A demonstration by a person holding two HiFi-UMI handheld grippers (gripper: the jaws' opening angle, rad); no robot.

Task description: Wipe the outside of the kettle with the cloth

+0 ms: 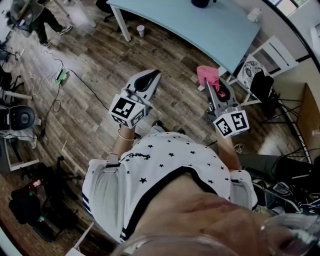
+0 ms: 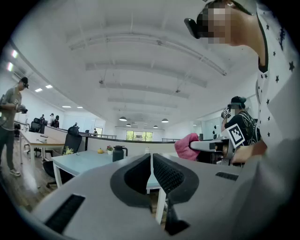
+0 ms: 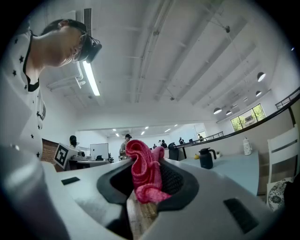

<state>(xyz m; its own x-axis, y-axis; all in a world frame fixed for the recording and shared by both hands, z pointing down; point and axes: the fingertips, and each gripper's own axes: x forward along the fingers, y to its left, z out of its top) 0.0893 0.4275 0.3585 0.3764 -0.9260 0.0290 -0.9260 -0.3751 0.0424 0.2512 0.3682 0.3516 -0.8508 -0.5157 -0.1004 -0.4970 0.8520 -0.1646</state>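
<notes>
The dark kettle [image 2: 119,153] stands on a light blue table [image 2: 84,161], well ahead of both grippers. It also shows in the right gripper view as the kettle [image 3: 205,158] and at the top edge of the head view as the kettle [image 1: 202,3]. My right gripper [image 3: 146,165] is shut on a crumpled pink cloth [image 3: 145,173]. In the head view the cloth [image 1: 207,75] sticks out past the right gripper [image 1: 210,84]. My left gripper [image 1: 151,76] is held up over the wood floor. Its jaws [image 2: 151,158] are shut with nothing between them. Both grippers are far from the kettle.
A white cup [image 1: 140,30] sits on the floor by a table leg. A white chair [image 1: 267,57] with a dark bag stands at the right. Cables [image 1: 60,75] and an office chair [image 1: 17,120] lie to the left. Other people stand in the room.
</notes>
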